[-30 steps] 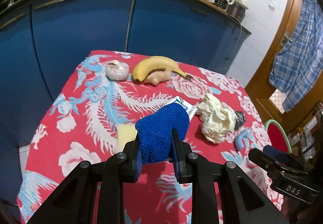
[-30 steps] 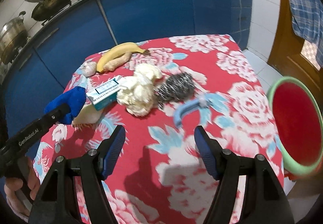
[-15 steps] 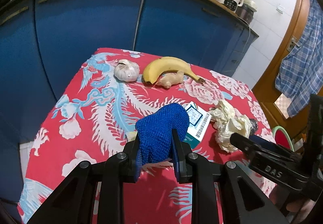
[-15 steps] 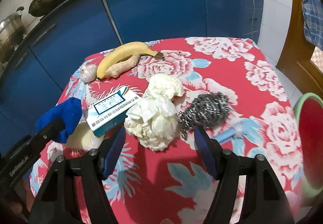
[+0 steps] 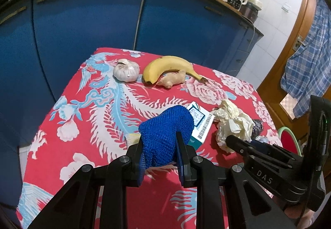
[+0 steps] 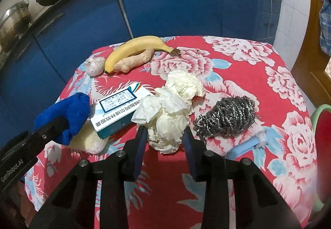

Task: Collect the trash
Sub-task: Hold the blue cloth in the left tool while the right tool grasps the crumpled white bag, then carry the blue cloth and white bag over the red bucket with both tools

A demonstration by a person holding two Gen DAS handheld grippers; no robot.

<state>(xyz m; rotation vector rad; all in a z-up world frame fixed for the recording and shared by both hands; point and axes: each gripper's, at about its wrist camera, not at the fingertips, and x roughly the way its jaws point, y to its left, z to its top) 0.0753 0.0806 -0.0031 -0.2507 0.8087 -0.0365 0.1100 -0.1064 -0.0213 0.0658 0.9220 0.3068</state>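
We see the crumpled cream tissue wad (image 6: 167,113) near the middle of the desk (image 6: 238,169), touching the medicine box (image 6: 122,111) on its left and lying just beside the steel scourer (image 6: 225,119). Its long axis runs away from the right gripper (image 6: 164,138), whose fingers stand apart, flanking its near end. Our left gripper (image 5: 161,146) reaches forward above the desk, fingers clamped on a blue knitted cloth (image 5: 165,134).
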